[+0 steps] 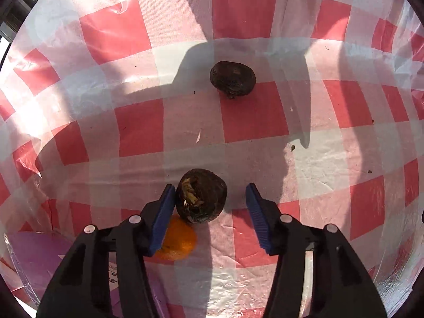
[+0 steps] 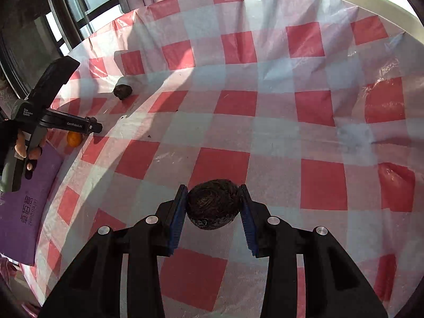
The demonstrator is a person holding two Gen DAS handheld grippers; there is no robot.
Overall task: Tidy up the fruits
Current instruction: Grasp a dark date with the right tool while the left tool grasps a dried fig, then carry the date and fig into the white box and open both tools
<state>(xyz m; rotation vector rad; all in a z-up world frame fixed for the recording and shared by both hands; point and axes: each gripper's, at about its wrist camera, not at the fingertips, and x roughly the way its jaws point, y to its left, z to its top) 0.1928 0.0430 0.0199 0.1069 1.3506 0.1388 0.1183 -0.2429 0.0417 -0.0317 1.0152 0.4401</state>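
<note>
In the left wrist view my left gripper [image 1: 210, 194] is open. A dark brown fruit [image 1: 201, 196] lies between its blue pads, touching the left pad with a gap to the right one. A small orange fruit [image 1: 177, 241] lies just behind it, under the left finger. A second dark fruit [image 1: 232, 79] lies farther ahead on the checked cloth. In the right wrist view my right gripper [image 2: 213, 201] is shut on another dark brown fruit [image 2: 213, 204]. The left gripper tool [image 2: 63, 122] shows at far left, with the orange fruit [image 2: 74, 139] and a dark fruit [image 2: 122, 91] near it.
A red-and-white checked plastic cloth [image 2: 265, 111] covers the table. A purple box [image 2: 18, 217] lies at the table's left edge; it also shows in the left wrist view [image 1: 34, 259]. Windows and pink rolls stand beyond the far edge.
</note>
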